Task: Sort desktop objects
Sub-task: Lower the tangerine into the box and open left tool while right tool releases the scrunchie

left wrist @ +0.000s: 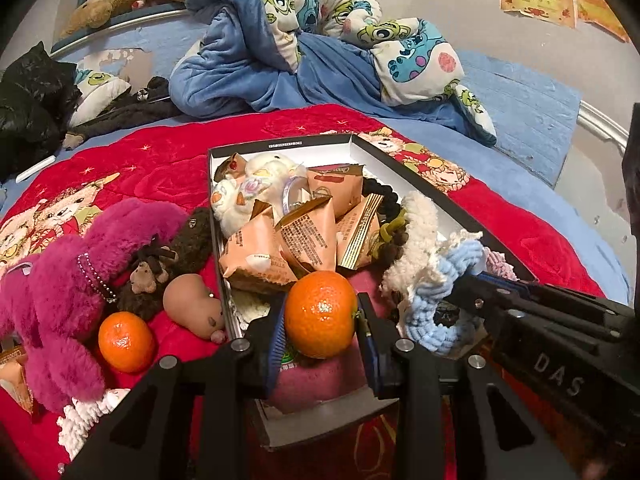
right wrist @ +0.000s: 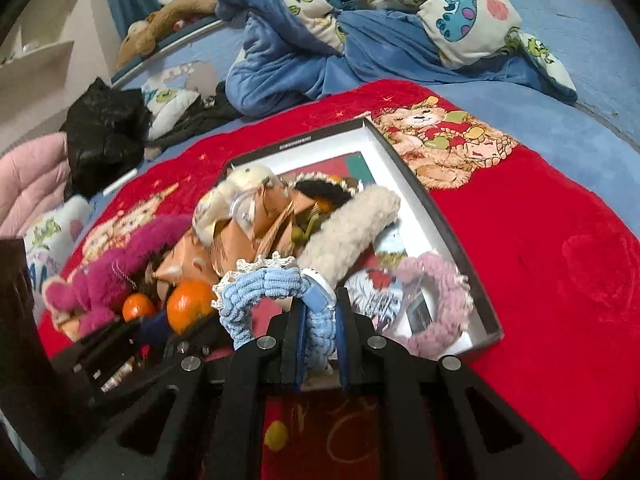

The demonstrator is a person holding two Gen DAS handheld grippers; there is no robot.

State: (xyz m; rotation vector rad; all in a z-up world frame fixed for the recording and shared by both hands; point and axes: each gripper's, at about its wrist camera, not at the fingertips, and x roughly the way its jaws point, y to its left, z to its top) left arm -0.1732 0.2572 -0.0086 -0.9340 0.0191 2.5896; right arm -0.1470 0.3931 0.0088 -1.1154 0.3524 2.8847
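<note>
The left gripper (left wrist: 322, 330) reaches forward with its two black fingers spread wide and clamped on the sides of an orange (left wrist: 321, 315), blue pads (left wrist: 276, 354) pressed against the peel. The right gripper (right wrist: 320, 316) comes in from the right of the left one, its fingers drawn close together and pinching the blue scrunchie (right wrist: 276, 292), a loop of which runs down between the pads. In the left wrist view the right gripper's black body lies low at the right edge, its fingers angled up and to the left, close beside the left gripper but not touching it.
</note>
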